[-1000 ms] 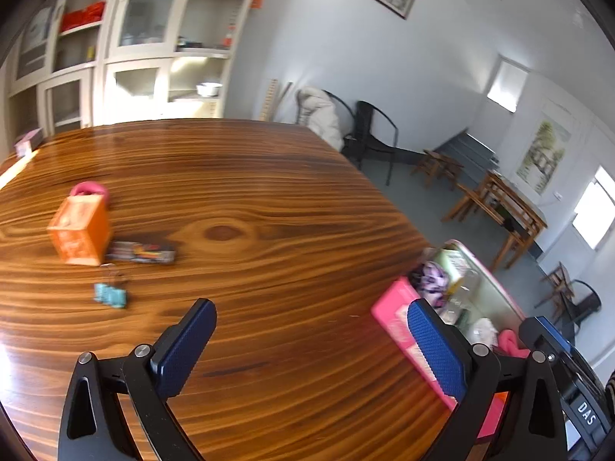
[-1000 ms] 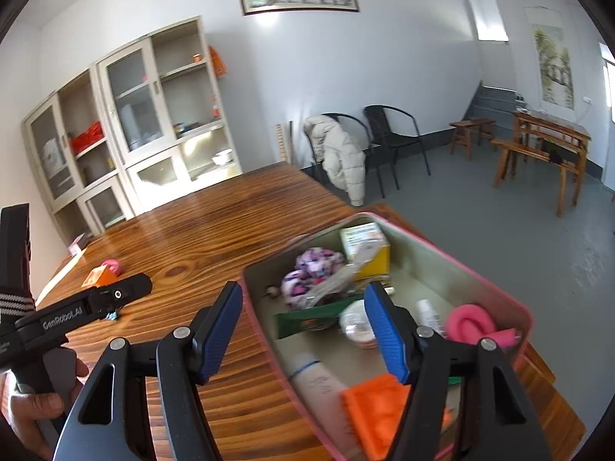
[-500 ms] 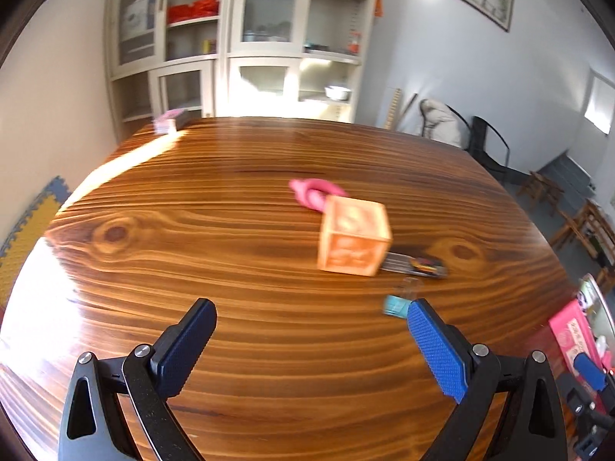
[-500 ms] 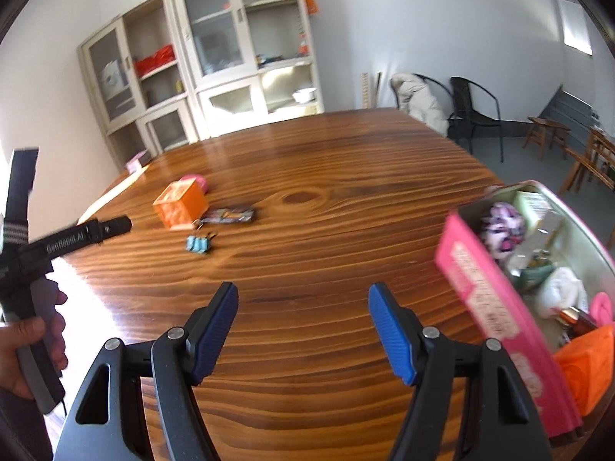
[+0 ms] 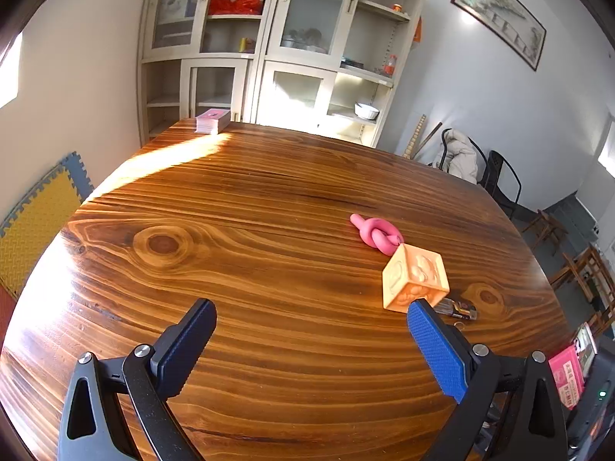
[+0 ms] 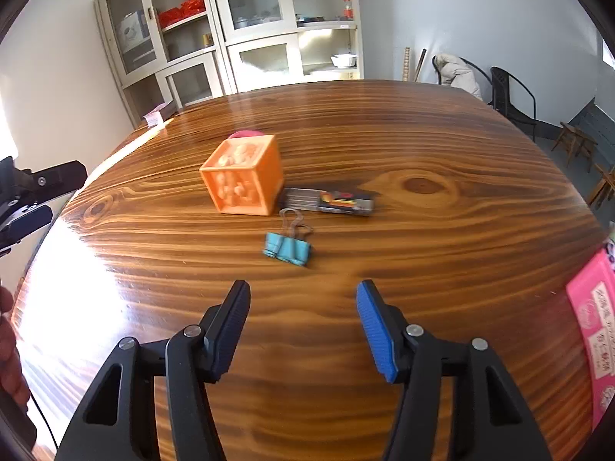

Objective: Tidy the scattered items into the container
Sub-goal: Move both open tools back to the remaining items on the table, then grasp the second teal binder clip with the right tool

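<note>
Both empty claws swung off the container; only right view shows binder clip (image 6: pixel 287 249).

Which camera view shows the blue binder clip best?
The right wrist view: the blue binder clip lies whole on the table, wire handles visible, just ahead of the orange cube. In the left wrist view a blue finger covers it.

Office/meeting rm: big wooden table (image 5: pixel 269 269), glass-door cabinets (image 5: pixel 269 38), framed painting (image 5: pixel 499 11), chairs (image 5: pixel 499 176).
</note>
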The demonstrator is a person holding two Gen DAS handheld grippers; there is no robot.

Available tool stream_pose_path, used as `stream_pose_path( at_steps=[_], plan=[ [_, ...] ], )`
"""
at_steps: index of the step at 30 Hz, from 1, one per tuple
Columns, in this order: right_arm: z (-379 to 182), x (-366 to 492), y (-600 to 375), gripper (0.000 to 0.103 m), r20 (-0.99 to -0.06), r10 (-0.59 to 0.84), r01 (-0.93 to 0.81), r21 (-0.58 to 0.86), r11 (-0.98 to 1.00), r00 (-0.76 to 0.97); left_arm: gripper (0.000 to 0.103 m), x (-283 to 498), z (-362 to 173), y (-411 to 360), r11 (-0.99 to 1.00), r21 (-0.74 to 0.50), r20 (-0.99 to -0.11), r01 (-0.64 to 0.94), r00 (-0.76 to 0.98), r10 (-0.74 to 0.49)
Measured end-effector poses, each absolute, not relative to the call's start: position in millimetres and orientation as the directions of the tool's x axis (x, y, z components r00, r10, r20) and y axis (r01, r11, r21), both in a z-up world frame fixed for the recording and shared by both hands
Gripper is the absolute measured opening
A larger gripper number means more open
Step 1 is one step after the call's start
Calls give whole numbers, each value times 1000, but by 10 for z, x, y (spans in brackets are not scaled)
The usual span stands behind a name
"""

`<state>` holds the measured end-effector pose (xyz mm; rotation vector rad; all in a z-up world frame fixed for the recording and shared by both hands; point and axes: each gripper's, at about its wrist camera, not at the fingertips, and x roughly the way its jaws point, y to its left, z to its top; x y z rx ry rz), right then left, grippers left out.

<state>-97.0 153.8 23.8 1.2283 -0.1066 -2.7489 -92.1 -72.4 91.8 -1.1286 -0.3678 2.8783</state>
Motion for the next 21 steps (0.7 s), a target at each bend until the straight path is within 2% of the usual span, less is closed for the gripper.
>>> stream_pose_path(
  at_steps=[9,12,13,15,21],
  plan=[
    [164,-1306,1277,62,-738,-49,33,36,-999,-673,101,-966,848,-793,-967,-241,-679,82,-726,107],
    [109,-1378,1356,61,-761,-50,14,54,-998,-647,101,-989,796,-772,-968,-235,-691,84,-715,106],
    [88,-1398,1409,57,-770,-64,10,75,-997,-635,101,-995,782,-759,-969,-232,-694,83,-712,106],
    [89,-1412,1499,37,-767,-76,9,91,-996,-637,101,-1004,754,-720,-972,-223,-700,78,-707,103],
    [89,-1343,1815,36,-761,-124,29,137,-990,-636,101,-1021,671,-574,-982,-185,-712,46,-695,102]
  ],
)
